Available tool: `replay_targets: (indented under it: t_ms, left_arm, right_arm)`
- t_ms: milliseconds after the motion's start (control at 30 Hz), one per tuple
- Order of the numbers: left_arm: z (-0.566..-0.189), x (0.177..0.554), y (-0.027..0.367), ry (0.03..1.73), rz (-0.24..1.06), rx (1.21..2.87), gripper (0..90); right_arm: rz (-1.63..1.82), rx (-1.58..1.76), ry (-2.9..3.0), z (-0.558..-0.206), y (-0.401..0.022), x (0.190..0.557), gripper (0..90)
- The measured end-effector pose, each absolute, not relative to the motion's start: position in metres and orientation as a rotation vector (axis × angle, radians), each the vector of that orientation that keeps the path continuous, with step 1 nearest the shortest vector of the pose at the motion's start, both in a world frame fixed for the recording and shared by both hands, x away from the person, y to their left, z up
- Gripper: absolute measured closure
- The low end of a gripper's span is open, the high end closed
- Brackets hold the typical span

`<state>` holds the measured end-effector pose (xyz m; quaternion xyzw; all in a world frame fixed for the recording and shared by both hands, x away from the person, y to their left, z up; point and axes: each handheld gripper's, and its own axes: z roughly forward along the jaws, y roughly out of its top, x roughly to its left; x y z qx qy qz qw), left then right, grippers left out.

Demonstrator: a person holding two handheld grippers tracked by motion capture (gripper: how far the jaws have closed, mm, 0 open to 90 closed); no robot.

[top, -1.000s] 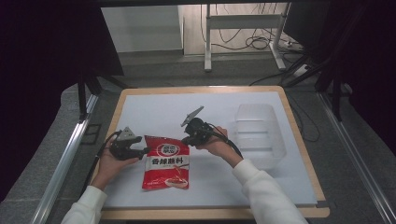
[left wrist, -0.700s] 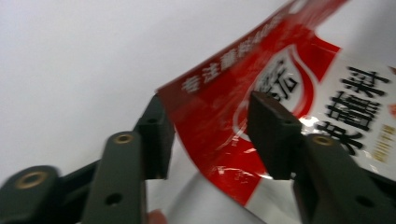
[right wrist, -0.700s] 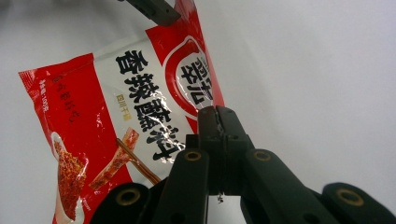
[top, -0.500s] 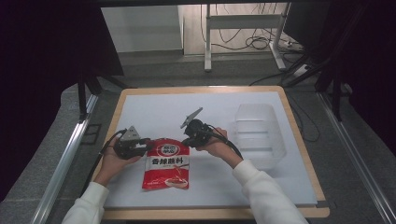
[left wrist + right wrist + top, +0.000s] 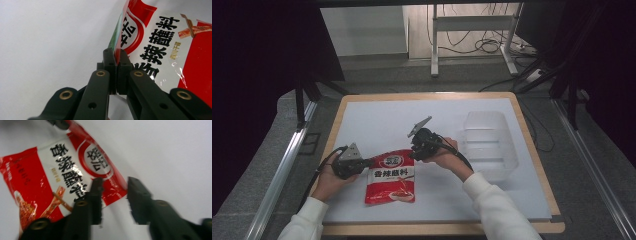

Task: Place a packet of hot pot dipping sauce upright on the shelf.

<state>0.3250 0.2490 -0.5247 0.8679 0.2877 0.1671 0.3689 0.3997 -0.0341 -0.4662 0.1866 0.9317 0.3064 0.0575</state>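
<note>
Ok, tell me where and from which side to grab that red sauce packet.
Grip the flat sealed top edge of the red packet, coming in level from its side. The packet lies flat on the white table, so only its thin rim gives the jaws something to pinch. The left gripper is already shut on the top left corner; the right gripper, jaws just opening, straddles the other corner.

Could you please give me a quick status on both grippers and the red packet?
Left gripper just closed, clamped on the red packet's corner. Right gripper just opening, packet corner between its jaws, unpressed. Clear bin off right, nothing blocking.
</note>
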Motion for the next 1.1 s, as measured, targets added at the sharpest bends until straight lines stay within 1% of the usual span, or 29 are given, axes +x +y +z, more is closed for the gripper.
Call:
replay_targets:
  t_ms: [33,100,167,267,333,467,733,767,800,833,867,900,933,1033,1100]
  left_arm:
    - [-0.525,0.325,0.249,0.738,0.429,2.228,89.3]
    - [-0.525,0.325,0.248,0.726,0.432,2.237,89.3]
    - [-0.526,0.324,0.247,0.712,0.441,2.246,89.3]
    - [-0.526,0.324,0.247,0.709,0.442,2.248,89.3]
    - [-0.526,0.324,0.247,0.710,0.442,2.249,89.3]
    - [-0.526,0.324,0.247,0.708,0.445,2.252,89.3]
    - [-0.527,0.324,0.247,0.699,0.444,2.257,89.2]
    - [-0.526,0.324,0.248,0.700,0.444,2.255,89.2]
    - [-0.526,0.324,0.248,0.700,0.441,2.255,89.0]
    - [-0.527,0.324,0.248,0.701,0.437,2.253,88.9]
    - [-0.527,0.324,0.248,0.701,0.437,2.253,88.7]
    - [-0.527,0.324,0.250,0.701,0.431,2.246,88.5]
    - [-0.527,0.324,0.250,0.701,0.431,2.246,88.3]
    - [-0.528,0.324,0.251,0.706,0.435,2.242,87.9]
    - [-0.527,0.324,0.252,0.717,0.441,2.230,85.0]
  right_arm:
    - [0.929,0.566,2.824,-0.466,-0.034,0.400,57.2]
    - [0.935,0.559,2.800,-0.462,-0.035,0.400,51.0]
    - [0.932,0.534,2.787,-0.455,-0.033,0.399,48.0]
    - [0.889,0.491,2.804,-0.451,-0.026,0.397,46.2]
    - [0.874,0.480,2.818,-0.451,-0.023,0.397,46.0]
    - [0.801,0.420,2.860,-0.455,-0.003,0.399,47.2]
    - [0.642,0.354,2.917,-0.474,0.024,0.408,58.5]
    - [0.635,0.361,2.918,-0.477,0.027,0.409,60.9]
    - [0.603,0.353,2.930,-0.483,0.031,0.411,66.1]
    - [0.591,0.353,2.930,-0.485,0.032,0.412,69.3]
    - [0.591,0.353,2.930,-0.485,0.032,0.412,69.3]
    - [0.568,0.355,2.932,-0.490,0.033,0.414,76.1]
    - [0.568,0.355,2.932,-0.490,0.033,0.414,76.1]
    - [0.572,0.323,2.940,-0.491,0.034,0.414,82.2]
    - [0.574,0.306,2.941,-0.490,0.034,0.413,84.3]
